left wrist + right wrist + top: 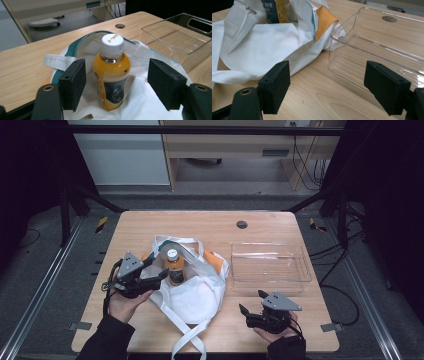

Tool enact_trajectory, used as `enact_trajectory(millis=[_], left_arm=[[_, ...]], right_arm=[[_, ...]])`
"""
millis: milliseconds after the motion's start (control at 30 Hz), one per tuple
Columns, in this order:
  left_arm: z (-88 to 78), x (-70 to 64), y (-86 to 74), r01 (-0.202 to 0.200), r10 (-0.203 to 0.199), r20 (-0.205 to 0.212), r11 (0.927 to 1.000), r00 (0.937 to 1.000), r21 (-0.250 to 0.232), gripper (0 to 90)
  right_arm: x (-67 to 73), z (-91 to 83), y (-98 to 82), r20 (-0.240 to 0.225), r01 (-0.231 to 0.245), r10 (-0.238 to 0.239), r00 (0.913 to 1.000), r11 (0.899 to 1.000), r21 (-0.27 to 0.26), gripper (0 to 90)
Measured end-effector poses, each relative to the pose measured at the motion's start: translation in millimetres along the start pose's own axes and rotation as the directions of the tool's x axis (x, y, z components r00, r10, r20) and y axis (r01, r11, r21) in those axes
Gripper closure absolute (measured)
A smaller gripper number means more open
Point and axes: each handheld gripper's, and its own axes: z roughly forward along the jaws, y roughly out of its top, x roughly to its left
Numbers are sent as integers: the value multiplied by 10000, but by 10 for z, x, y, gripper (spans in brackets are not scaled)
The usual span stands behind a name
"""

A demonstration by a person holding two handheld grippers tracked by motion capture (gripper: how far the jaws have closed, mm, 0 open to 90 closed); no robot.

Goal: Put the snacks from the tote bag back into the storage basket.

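While the left tool (159, 276) sat at the near left of the bench (210, 222), its 2 jaws stood wide apart on either side of an orange drink bottle (173, 267) without touching it. In the left gripper view the bottle (111, 72) stood upright in the mouth of a white cloth bag (147, 105); its white cap carried small print too blurred to read, and the dark label lower down was no clearer. The bottle's base was hidden by folds of cloth. The bag (197, 292) lay slumped on the bench, with a teal-edged opening and an orange panel showing at its far side; its 2 straps trailed toward the near edge, where 1 was cut off by the frame.

The right tool (250, 303) rested at the near right of the bench, jaws wide and holding nothing, well apart from the bottle. Just beyond it stood a clear plastic tray (305, 275), empty so far as its glare allowed a look. In the right gripper view the tray's (352, 23) near corner touched the bag (262, 42), and its far side ran out of frame. Only a strip of the bottle's label (274, 11) showed there, above the cloth.

A round grommet (242, 224) sat in the bench's far side. Dark sleeves (107, 340) covered both forearms.
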Motion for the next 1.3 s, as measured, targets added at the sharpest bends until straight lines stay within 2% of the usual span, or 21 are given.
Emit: enact_trajectory(millis=[267, 433, 833, 1033, 1300], left_arm=[[44, 8, 57, 71, -72, -75, 9999, 9999, -141, 307], [91, 23, 89, 164, -166, -96, 9997, 9998, -204, 307], [315, -22, 110, 116, -119, -242, 9999, 9996, -124, 312], [420, -62, 109, 46, -52, -356, 9998, 9994, -181, 341], [490, -33, 102, 131, -139, -559, 9998, 9983, -154, 380]], right_arm=[[-6, -23, -39, 85, 92, -92, 9999, 9999, 92, 203], [-15, -63, -78, 87, -112, 111, 9999, 9999, 110, 197], [-2, -40, -98, 71, -75, 73, 9999, 9997, 229, 198], [-5, -24, -100, 110, 3, -6, 9999, 9997, 254, 198], [0, -21, -101, 92, 2, -4, 10000, 9997, 249, 198]])
